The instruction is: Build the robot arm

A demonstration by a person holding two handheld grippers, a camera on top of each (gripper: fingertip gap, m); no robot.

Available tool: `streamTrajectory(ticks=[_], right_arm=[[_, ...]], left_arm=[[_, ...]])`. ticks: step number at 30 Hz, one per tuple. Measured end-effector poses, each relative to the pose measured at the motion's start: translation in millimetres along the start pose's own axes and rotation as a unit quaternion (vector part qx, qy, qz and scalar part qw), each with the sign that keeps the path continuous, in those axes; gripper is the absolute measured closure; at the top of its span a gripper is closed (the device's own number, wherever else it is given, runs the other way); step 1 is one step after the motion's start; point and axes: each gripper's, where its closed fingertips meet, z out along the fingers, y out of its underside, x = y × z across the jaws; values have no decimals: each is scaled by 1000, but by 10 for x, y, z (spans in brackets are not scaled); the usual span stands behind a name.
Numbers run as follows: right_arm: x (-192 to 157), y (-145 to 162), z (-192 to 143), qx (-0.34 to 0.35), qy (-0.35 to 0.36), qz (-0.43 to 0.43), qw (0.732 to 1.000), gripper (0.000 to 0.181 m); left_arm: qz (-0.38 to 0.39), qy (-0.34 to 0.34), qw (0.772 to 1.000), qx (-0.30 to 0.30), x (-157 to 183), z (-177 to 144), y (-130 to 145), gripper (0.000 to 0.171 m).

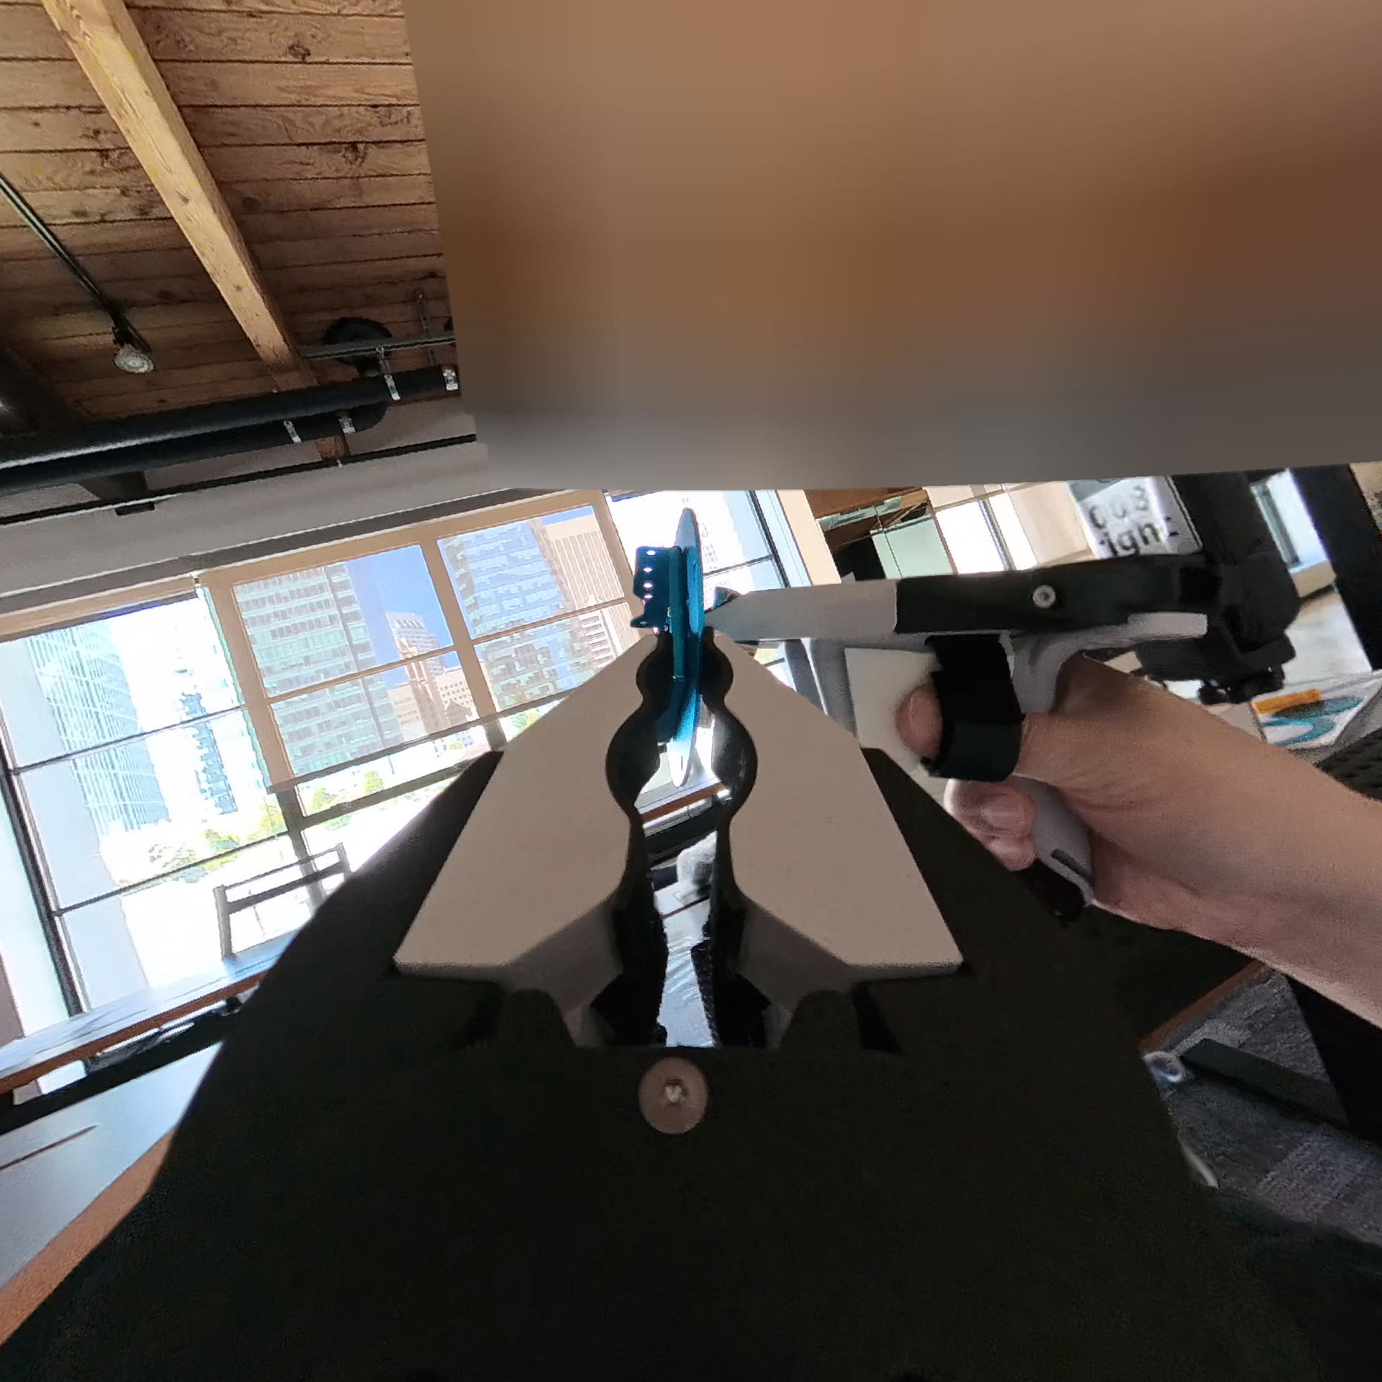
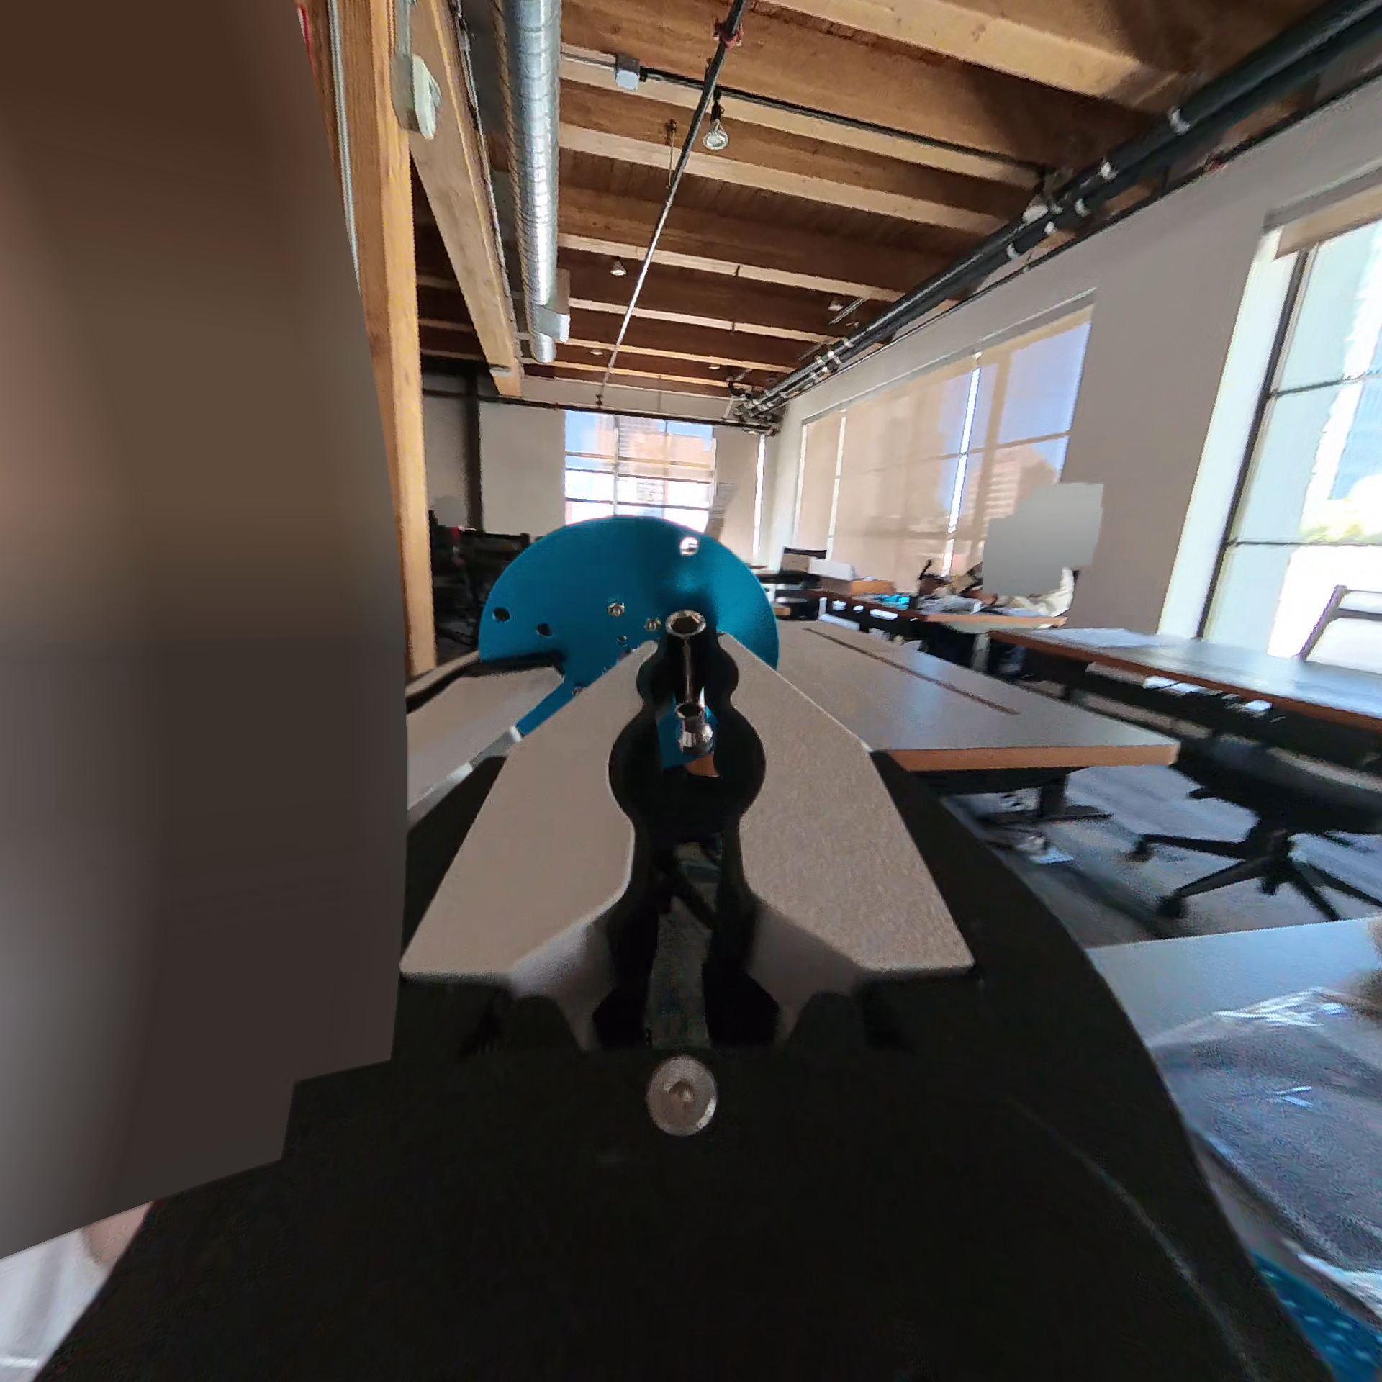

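Observation:
My left gripper (image 1: 682,645) is shut on the lower edge of a round blue metal plate (image 1: 688,591), seen edge-on and held upright in the air. A small blue bracket (image 1: 652,591) with holes sticks out of the plate's left face. My right gripper (image 2: 682,645) is shut on a chrome socket tool (image 2: 684,673), whose open hex end points at the plate's face (image 2: 598,591), close to its small screws. In the left wrist view the right gripper (image 1: 719,615), held by a hand (image 1: 1122,793), comes in from the right with its tip against the plate.
Long grey desks with wood edges (image 2: 972,718) run behind the plate. A black office chair (image 2: 1271,815) stands at the right, and a person (image 2: 1036,594) sits at a far desk. Large windows (image 1: 336,673) lie beyond the left gripper. Wooden beams and pipes are overhead. My two grippers' fingertips are within a few centimetres of each other.

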Motion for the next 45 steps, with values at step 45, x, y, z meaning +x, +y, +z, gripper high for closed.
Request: streamTrajectory(ticks=[45], right_arm=[[148, 270, -48, -154, 45, -388, 908, 175]], left_arm=[[-77, 28, 994, -78, -79, 24, 282, 169]])
